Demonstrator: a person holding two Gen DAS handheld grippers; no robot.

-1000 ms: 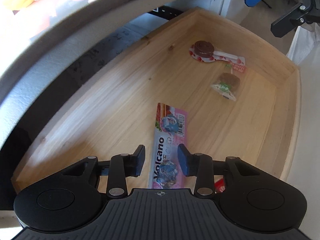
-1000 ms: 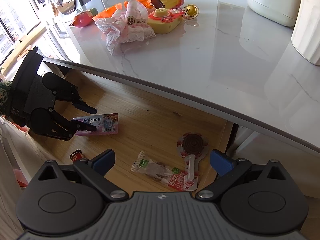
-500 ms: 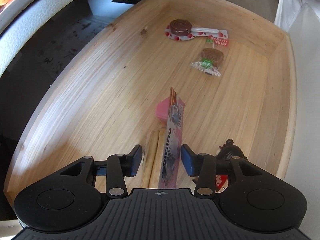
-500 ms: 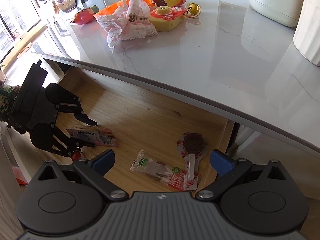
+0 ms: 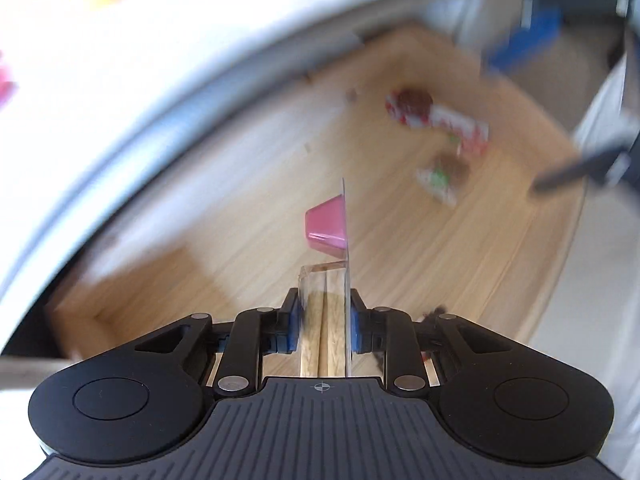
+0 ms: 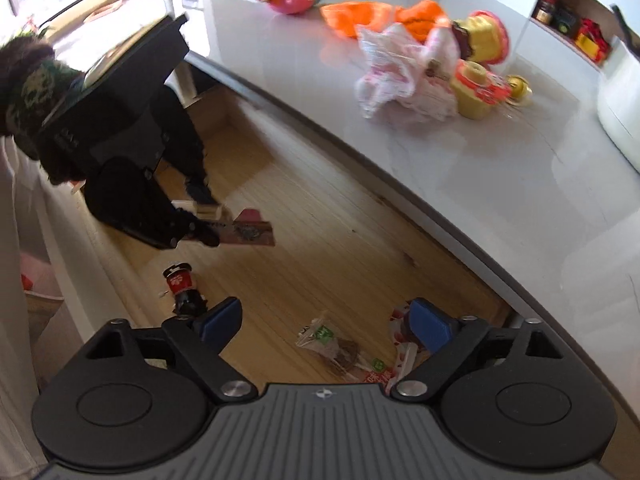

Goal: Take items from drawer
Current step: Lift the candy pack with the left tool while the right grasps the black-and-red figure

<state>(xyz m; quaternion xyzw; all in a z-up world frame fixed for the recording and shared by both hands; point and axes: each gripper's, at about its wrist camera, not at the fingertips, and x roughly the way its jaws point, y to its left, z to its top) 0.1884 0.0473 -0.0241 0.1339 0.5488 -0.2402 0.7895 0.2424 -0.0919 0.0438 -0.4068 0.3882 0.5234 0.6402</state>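
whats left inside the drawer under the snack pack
Below the lifted snack pack: bare drawer wood, a small bottle and two candy packets; the right gripper partly covers those.

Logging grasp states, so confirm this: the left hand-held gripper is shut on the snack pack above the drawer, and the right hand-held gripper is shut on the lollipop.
Wrong about the right hand-held gripper: the right wrist view shows it open, holding nothing, with the lollipop lying on the drawer floor. The left hand-held gripper is indeed shut on the snack pack.
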